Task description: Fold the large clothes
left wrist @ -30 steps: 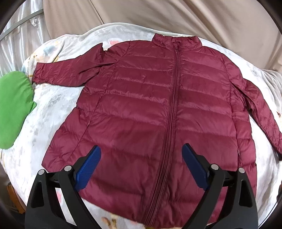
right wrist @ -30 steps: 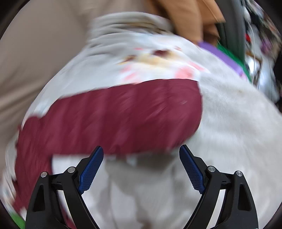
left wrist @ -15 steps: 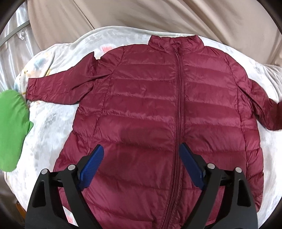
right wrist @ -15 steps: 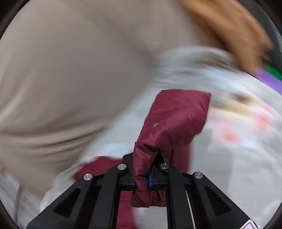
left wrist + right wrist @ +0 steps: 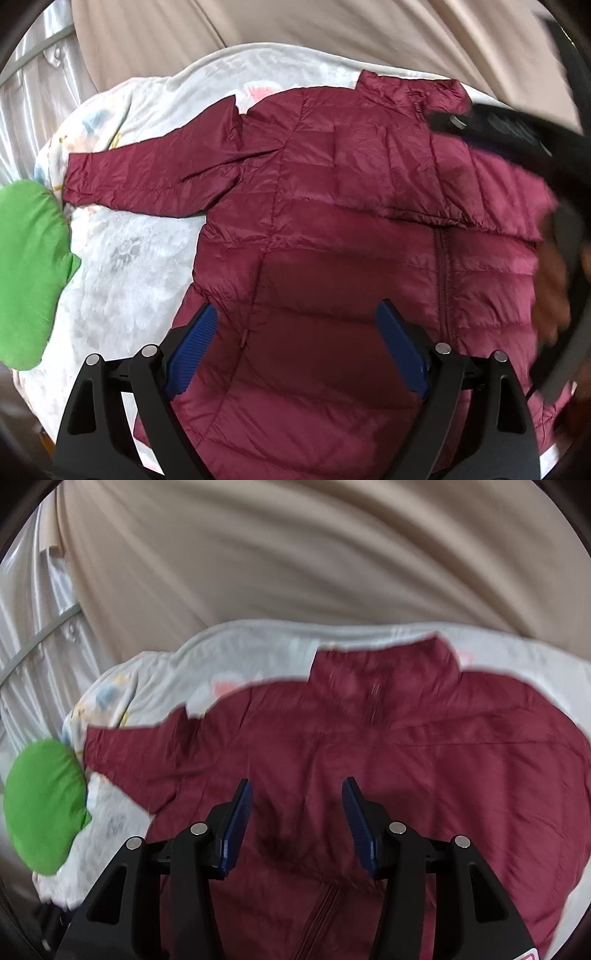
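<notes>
A maroon quilted puffer jacket (image 5: pixel 332 229) lies face up on a pale printed blanket (image 5: pixel 122 266), zipper closed, collar at the far side. Its left sleeve (image 5: pixel 147 177) stretches out to the left. Its right sleeve (image 5: pixel 461 195) lies folded across the chest. My left gripper (image 5: pixel 295 347) is open and empty above the lower front. My right gripper (image 5: pixel 295 827) is open and empty above the chest (image 5: pixel 369 760); in the left wrist view it shows as a dark blur (image 5: pixel 517 136) at the right.
A green cushion (image 5: pixel 26 273) lies at the blanket's left edge, also in the right wrist view (image 5: pixel 44 805). A beige curtain (image 5: pixel 295 554) hangs behind. A silvery drape with a rail (image 5: pixel 33 74) stands at the far left.
My right gripper carried the right sleeve over the jacket's chest, then opened and let it go. My left gripper drifted right and stayed open.
</notes>
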